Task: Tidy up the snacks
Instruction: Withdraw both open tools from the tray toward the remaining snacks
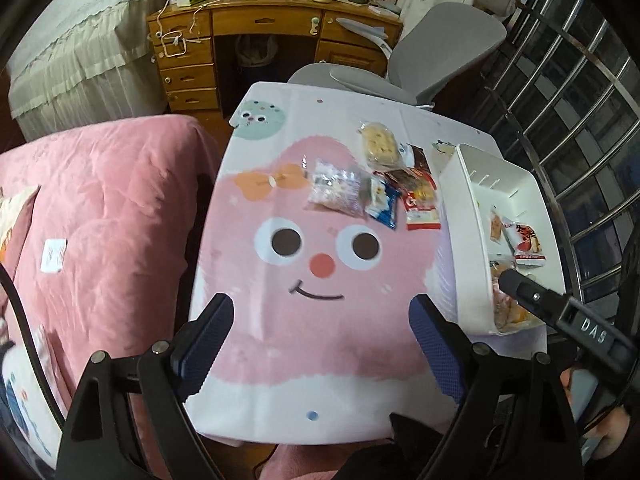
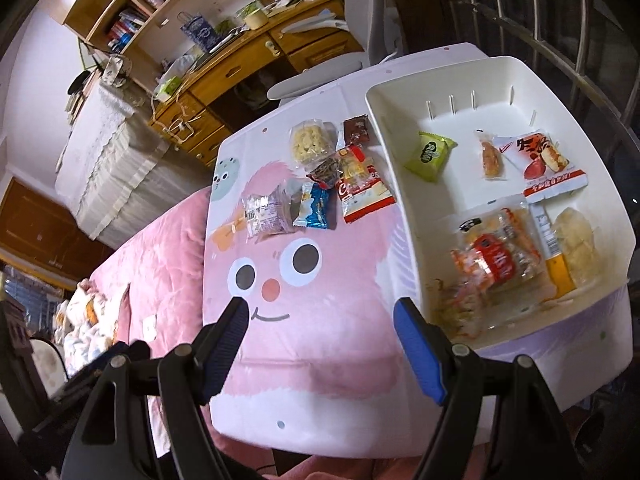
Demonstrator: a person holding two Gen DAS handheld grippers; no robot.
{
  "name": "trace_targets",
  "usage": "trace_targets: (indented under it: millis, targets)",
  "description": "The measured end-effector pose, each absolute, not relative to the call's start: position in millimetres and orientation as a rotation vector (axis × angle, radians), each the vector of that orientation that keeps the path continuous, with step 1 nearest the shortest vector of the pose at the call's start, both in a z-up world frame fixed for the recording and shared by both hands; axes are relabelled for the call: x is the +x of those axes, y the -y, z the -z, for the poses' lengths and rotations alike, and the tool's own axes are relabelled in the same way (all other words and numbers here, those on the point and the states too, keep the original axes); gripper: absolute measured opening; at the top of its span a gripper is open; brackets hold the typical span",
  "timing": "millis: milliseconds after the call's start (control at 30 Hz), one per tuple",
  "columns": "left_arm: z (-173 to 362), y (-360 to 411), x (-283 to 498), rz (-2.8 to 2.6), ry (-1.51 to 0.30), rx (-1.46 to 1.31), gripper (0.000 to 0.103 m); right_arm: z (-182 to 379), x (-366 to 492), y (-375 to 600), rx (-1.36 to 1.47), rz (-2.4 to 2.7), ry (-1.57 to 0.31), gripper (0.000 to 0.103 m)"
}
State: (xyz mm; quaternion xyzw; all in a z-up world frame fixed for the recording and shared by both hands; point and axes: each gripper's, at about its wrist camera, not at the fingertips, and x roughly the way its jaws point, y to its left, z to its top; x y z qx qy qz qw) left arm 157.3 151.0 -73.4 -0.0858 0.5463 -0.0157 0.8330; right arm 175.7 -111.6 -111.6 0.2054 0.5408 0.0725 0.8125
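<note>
A cartoon-print desk (image 2: 304, 360) carries a white bin (image 2: 404, 208) holding several snack packets (image 2: 492, 260); loose snack packets (image 2: 360, 184) lie just beside it. The left hand-held gripper (image 1: 322, 322) and right hand-held gripper (image 2: 320, 320) gape wide, both empty.

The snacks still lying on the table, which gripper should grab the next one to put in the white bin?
Probably the left gripper. It is open, empty and faces the loose snacks. The right gripper, also open and empty, sits nearer the white bin.
</note>
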Motion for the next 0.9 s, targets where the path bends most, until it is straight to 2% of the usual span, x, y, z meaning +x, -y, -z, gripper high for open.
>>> trace_targets:
  millis: [500,900]
  targets:
    - [100.3,-200.3,225.3,0.062,-1.195,-0.199,0.089,117.2,182.7,53.4,0.277,-0.057,-1.078,0.075]
    - [149.9,-198.5,291.1,0.079,-1.254,-0.13,0.089,157.7,221.3,43.9,0.295,-0.032,-1.104,0.075]
